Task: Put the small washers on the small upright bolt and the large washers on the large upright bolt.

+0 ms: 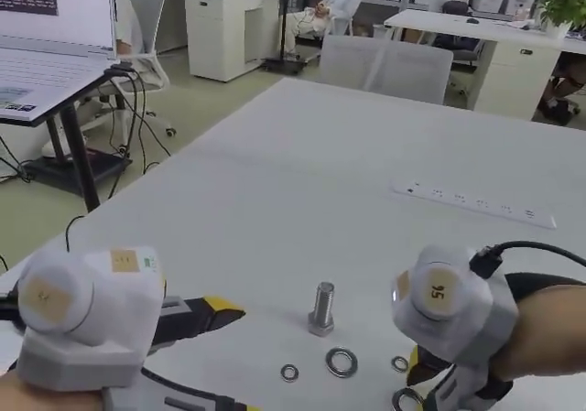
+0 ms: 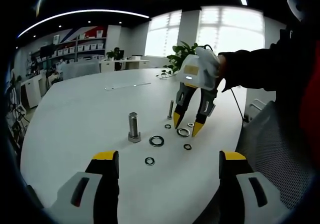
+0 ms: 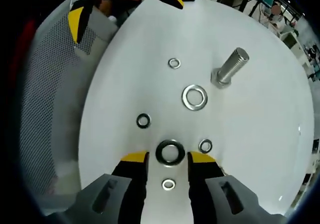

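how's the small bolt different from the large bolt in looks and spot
The large bolt is thick; the small bolt is much thinner. The large bolt stands in the open with a washer beside it; the small bolt stands right by the right gripper's jaws. Both stand upright on the table.

Head view looks down; close gripper views face oppositely, sharing the bolt (image 2: 133, 127).

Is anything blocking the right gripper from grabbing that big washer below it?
Nothing visible. The large washer lies flat on the table between the open jaws of the right gripper. A small washer lies apart from it, outside the gap.
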Tool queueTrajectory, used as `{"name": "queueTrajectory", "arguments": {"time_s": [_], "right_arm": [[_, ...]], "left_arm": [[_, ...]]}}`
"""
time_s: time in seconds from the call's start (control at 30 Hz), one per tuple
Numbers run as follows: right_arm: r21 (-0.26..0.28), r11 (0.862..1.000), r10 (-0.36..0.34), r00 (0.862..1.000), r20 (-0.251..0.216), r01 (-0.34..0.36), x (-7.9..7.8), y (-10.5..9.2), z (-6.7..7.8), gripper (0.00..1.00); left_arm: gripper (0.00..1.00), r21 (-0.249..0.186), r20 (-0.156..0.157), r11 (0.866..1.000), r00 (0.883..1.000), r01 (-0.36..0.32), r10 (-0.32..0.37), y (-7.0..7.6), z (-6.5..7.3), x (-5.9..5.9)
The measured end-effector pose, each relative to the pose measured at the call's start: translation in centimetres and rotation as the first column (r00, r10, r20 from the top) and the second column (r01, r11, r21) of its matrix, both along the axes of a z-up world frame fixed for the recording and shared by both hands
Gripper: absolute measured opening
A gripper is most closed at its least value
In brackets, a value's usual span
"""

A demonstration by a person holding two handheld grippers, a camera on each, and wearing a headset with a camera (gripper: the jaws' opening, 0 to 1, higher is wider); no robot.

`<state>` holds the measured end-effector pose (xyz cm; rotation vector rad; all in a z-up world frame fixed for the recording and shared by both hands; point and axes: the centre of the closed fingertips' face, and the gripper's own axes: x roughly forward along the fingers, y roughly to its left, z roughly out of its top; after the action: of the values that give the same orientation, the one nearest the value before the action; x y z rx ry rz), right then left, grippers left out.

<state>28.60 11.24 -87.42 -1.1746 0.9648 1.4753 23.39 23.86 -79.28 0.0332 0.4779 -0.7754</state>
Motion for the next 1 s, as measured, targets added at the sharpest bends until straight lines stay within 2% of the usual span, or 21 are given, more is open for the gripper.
{"name": "queueTrajectory", "arguments": {"time_s": [0.53,0.8,1.0], "right_arm": [[-0.047,0.998,0.04,0.999,0.029,-0.038,-0.51,0.05,-0.08,0.26],[-0.083,0.996,0.038,0.999,0.034,-0.035,-0.34,-0.01,-0.16,0.25],[-0.09,0.996,0.028,0.999,0.042,-0.024,-0.32,0.05,-0.12,0.24]], "left_arm": [[0.81,-0.009,0.006,1.0,1.0,0.004,-0.004,-0.05,0.12,-0.02],[0.8,-0.002,0.008,1.0,1.0,0.008,-0.008,-0.16,0.09,-0.04],[0.8,0.001,0.01,1.0,1.0,0.008,-0.008,-0.14,0.09,-0.04]]}}
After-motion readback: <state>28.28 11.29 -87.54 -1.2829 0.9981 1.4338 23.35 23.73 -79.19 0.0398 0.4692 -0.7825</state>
